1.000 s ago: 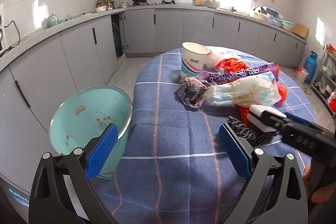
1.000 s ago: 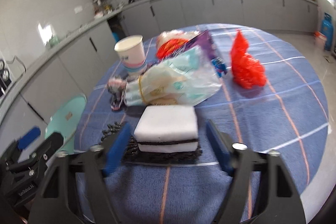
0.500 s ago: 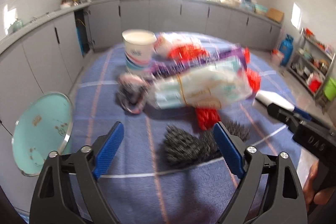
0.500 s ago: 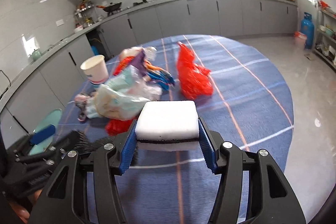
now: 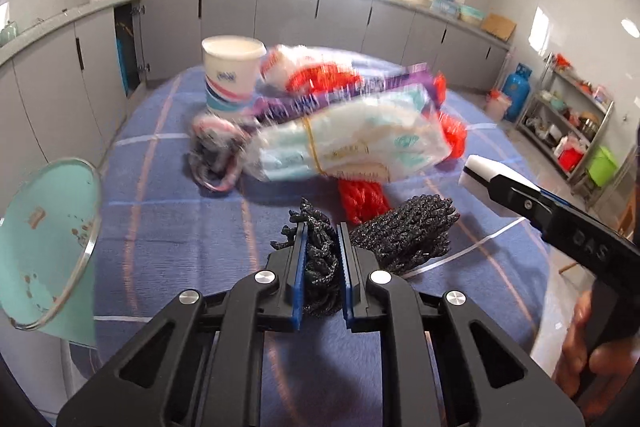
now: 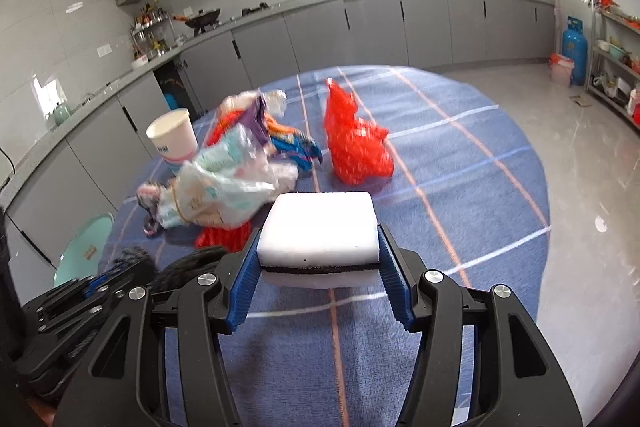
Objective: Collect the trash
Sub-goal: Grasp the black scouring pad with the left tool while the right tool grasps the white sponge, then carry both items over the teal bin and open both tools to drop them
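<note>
Your left gripper [image 5: 322, 247]: fingers clenched on the black mesh scrubber [image 5: 320, 259], where a second ago they stood wide apart over bare cloth. The scrubber's other lobe [image 5: 404, 231] spreads right of the fingers on the blue checked surface [image 5: 180, 227]; its lower end is hidden between the pads.

Your right gripper [image 6: 318, 259]: fingers grasping the white sponge [image 6: 320, 227], as before, now held above the surface; long axis across the fingers, dark layer underneath.

Beyond: red net [image 5: 362, 197], touching the scrubber. Banded plastic bundle [image 5: 348, 147], long axis left to right, blurred. Paper cup [image 5: 232, 75], upright behind it. Red bag [image 6: 352, 147], apart to the right. Teal bin [image 5: 44, 235], at the surface's left edge, partly cut off.
</note>
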